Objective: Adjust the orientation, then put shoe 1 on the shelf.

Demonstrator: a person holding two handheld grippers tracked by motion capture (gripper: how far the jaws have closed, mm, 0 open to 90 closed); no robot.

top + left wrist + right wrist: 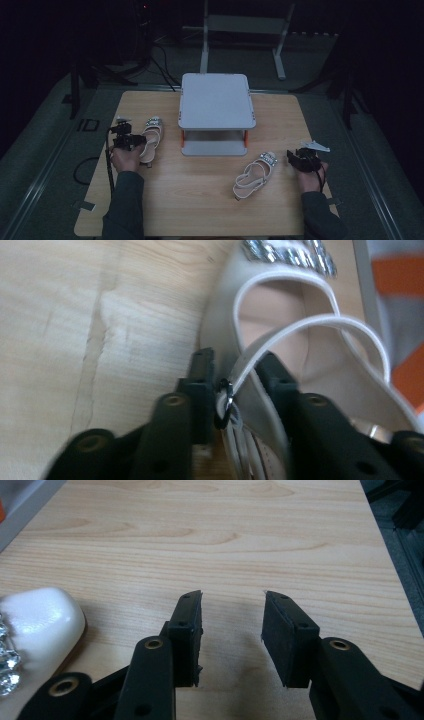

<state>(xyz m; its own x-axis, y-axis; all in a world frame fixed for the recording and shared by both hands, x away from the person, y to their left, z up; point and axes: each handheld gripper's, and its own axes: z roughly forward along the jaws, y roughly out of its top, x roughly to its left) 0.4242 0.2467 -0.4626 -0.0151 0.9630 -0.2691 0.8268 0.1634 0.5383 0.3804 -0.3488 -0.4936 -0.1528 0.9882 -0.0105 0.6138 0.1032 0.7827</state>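
Letting go cleanly is the job here: the left gripper [235, 370] has its jaws parted around the heel strap of the left sandal [151, 138], which rests on the table [200, 200] right at its tips, the pads no longer pinching, I'd say. Best draw straight back so the buckle [225, 405] doesn't snag. The right gripper [232, 630] stands open and empty, the other sandal [255, 175] just off to its left.

Room dim, surroundings near black. Light wood-grain tabletop [200, 200] on grey floor [45, 150]. White metal frame stand [245, 30] beyond tabletop's far edge. Black cables [165, 67] on floor left of that stand. Dark tripod legs [85, 75] beyond tabletop's far-left corner.
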